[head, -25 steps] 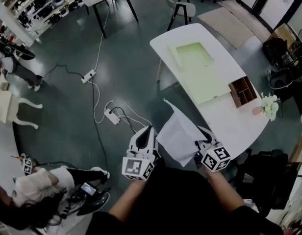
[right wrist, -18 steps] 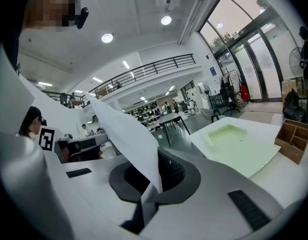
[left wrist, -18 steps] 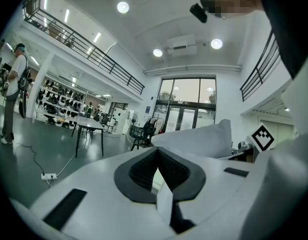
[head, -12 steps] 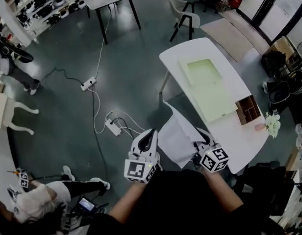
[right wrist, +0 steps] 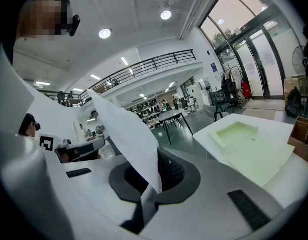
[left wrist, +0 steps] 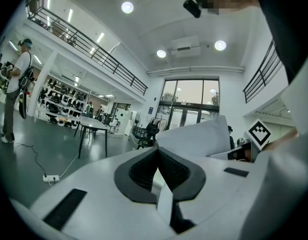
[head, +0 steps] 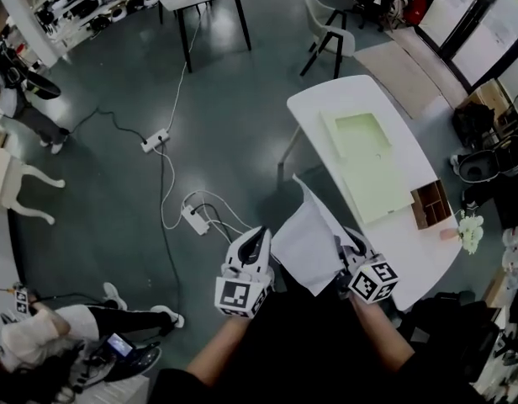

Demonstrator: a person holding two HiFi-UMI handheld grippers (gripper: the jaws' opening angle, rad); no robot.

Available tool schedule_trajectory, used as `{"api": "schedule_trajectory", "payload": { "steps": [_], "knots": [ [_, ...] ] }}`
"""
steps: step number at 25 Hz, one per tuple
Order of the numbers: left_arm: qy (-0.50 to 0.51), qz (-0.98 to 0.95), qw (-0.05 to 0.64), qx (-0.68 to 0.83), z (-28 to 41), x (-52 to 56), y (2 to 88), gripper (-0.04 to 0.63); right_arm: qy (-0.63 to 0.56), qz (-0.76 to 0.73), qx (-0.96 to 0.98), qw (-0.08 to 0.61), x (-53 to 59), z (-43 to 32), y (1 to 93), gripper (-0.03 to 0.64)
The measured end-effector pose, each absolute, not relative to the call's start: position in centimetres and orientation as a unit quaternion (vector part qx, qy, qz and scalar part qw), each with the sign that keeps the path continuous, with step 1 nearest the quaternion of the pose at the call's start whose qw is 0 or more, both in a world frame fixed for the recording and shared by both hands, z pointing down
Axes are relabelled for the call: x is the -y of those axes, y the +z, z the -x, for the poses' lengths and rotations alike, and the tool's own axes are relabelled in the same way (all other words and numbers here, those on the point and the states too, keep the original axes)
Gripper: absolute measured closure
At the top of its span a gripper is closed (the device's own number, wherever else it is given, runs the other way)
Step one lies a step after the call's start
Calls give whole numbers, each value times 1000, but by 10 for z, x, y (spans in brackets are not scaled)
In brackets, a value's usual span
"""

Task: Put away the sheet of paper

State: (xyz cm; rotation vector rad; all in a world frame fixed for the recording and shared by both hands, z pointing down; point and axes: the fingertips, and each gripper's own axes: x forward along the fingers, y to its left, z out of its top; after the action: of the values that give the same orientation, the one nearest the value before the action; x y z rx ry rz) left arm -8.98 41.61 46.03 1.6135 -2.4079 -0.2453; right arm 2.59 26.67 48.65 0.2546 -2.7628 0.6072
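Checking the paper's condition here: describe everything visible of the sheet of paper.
The sheet of paper is plain white, thin and blank where visible. It is held in the air, pinched at its lower edge by the right tool, whose jaws are shut on it. It stands up from the jaws, slightly curved, one corner pointing up and away. The left tool, shut, sits beside it without visibly gripping it. The sheet hangs close to the white table's near edge.

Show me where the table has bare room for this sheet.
Bare white table at the near end, between the green tray and the near edge; a narrow strip beyond the tray's far end. Crowded on the right: wooden organizer and flowers.
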Motion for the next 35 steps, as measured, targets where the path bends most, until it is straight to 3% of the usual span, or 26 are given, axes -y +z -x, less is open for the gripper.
{"api": "schedule_trajectory", "payload": {
  "steps": [10,35],
  "knots": [
    [-40,-560,110,820,104,-396,467,592,243,-85,958,129,-244,7,497,618],
    [12,-648,152,746,202,-106,480,592,351,-224,906,81,27,34,545,618]
  ]
}}
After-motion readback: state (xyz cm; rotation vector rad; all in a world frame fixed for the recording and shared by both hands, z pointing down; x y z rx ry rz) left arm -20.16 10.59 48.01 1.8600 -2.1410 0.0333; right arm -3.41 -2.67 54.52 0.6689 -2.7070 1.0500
